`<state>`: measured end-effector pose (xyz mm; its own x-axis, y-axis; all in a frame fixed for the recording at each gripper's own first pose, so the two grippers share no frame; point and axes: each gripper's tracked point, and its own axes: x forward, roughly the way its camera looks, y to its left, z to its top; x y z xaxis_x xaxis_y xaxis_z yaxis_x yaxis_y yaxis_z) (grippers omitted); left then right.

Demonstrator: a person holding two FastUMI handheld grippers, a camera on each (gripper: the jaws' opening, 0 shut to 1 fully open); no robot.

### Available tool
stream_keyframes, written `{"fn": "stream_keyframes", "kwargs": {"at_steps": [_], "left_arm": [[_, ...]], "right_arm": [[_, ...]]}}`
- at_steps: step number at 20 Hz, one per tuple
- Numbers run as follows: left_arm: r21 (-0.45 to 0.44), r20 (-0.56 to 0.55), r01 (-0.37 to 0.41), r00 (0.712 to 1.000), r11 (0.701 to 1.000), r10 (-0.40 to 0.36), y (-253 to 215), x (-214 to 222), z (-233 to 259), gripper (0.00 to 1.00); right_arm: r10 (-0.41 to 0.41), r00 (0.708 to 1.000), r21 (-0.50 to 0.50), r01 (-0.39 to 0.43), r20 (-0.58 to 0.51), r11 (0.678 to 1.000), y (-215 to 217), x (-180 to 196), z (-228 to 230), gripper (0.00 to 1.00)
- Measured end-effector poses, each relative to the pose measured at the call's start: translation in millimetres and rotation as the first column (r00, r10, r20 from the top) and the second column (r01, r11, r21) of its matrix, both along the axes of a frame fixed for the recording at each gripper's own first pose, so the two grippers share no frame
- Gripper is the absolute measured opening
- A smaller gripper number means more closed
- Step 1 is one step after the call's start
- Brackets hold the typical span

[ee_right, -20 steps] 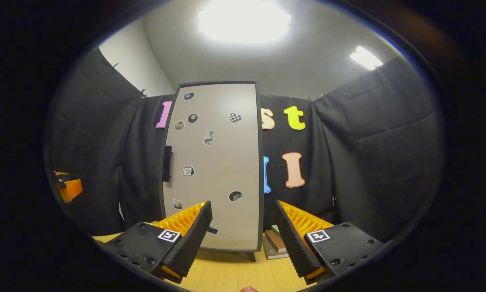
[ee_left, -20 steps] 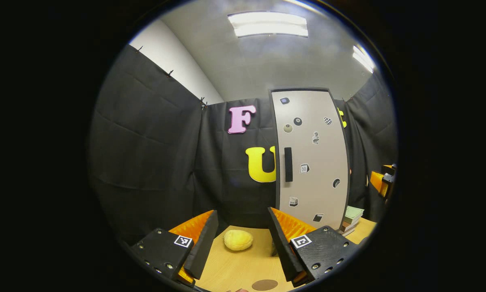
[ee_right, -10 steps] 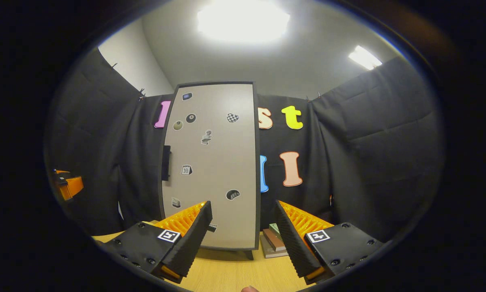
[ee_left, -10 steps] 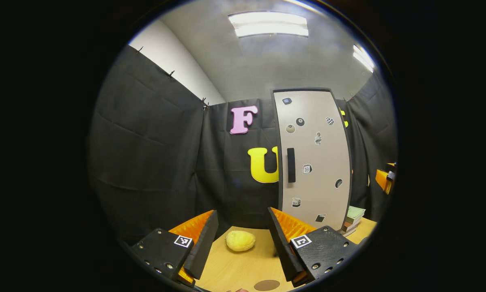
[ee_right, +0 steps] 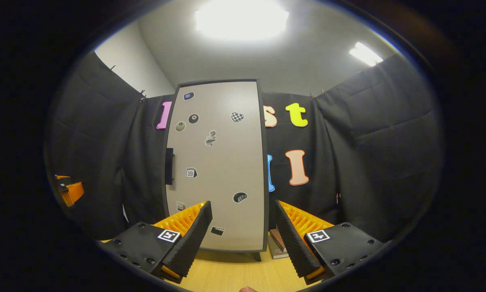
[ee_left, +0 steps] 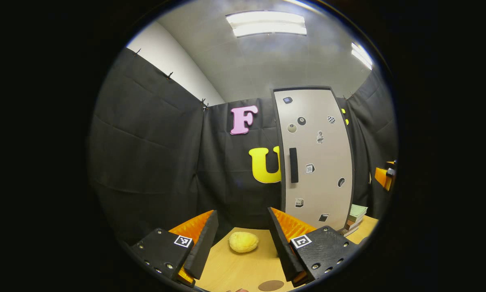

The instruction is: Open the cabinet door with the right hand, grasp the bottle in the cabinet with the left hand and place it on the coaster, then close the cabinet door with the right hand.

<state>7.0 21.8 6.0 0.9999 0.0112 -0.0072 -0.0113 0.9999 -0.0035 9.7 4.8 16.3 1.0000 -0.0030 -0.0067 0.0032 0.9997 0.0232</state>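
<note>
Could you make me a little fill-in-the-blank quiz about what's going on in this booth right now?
1. The cabinet door is ____.
2. The door's black handle sits near its ____ edge in the right gripper view.
3. The yellow lump lies on the ____.
4. The fingers of the right gripper hold ____.

Missing words: shut; left; table; nothing

Open left claw (ee_left: pixel 243 239) faces shut cabinet door (ee_left: pixel 318 162).
</note>
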Motion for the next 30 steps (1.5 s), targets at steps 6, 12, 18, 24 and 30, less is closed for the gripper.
{"fn": "stream_keyframes", "kwargs": {"at_steps": [6, 12, 18, 24, 30], "left_arm": [[0.021, -0.010, -0.015, 1.000, 1.000, 0.015, 21.9, 2.6, -3.2, 0.72], [0.034, -0.018, -0.035, 0.999, 0.999, 0.035, 48.5, 0.4, -9.2, 0.72], [0.041, -0.032, -0.058, 0.998, 0.997, 0.059, 79.3, -2.8, -20.6, 0.70], [0.022, -0.058, -0.097, 0.993, 0.995, 0.098, 117.8, -3.5, -38.5, 0.70], [0.058, -0.070, -0.156, 0.985, 0.986, 0.160, 156.9, -9.2, -43.2, 0.70]], "right_arm": [[0.068, 0.998, -0.002, -0.068, -0.009, 0.998, 40.5, 30.5, 18.4, 0.96], [0.148, 0.988, 0.012, -0.148, -0.034, 0.989, 90.1, 64.9, 31.9, 0.97], [0.194, 0.981, -0.029, -0.195, -0.026, 0.980, 140.0, 99.7, 41.1, 0.97], [0.215, 0.976, -0.035, -0.216, -0.028, 0.976, 182.6, 141.7, 46.6, 0.96], [0.222, 0.972, -0.028, -0.225, -0.081, 0.974, 215.1, 186.0, 42.0, 0.97]]}}
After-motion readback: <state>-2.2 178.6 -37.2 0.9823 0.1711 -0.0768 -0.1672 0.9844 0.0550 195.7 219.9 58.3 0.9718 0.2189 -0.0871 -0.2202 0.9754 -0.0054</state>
